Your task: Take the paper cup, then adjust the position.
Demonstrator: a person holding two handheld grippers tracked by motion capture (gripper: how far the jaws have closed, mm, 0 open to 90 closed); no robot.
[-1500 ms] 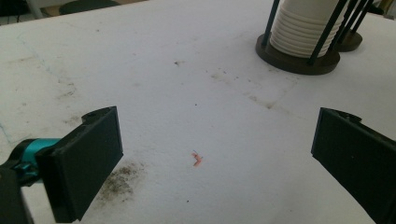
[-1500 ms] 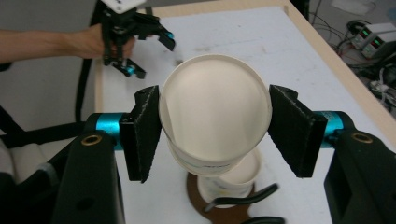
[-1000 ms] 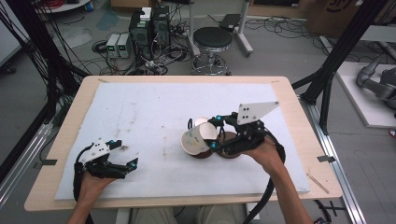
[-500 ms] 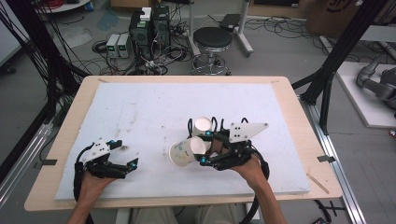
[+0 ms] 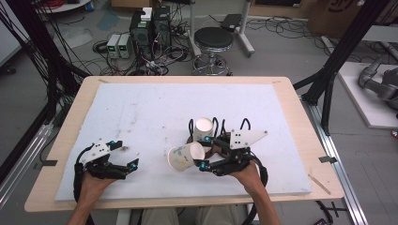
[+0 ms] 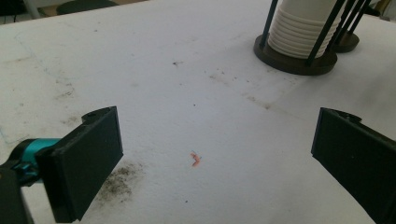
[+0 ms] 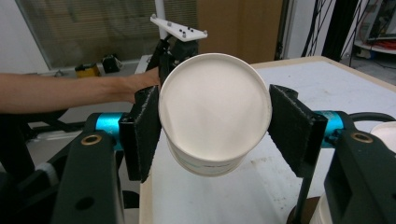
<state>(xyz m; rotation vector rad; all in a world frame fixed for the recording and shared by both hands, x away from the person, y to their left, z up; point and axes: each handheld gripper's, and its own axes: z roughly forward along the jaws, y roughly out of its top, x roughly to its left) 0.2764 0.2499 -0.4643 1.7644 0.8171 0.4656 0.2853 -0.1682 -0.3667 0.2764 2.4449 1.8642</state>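
I have one paper cup (image 5: 184,157) clamped sideways in my right gripper (image 5: 206,157), jaws pressing its rim from both sides, mouth toward the gripper's camera; it sits just off the stack's 7 o'clock. The stack of cups (image 5: 204,129) stands in its wire holder (image 6: 295,58) near the white mat's (image 5: 155,108) centre. My left gripper (image 5: 127,157), jaws spread wide and empty, rests at the mat's 8 o'clock. I judge one cup is pulled free; setting it down is left.
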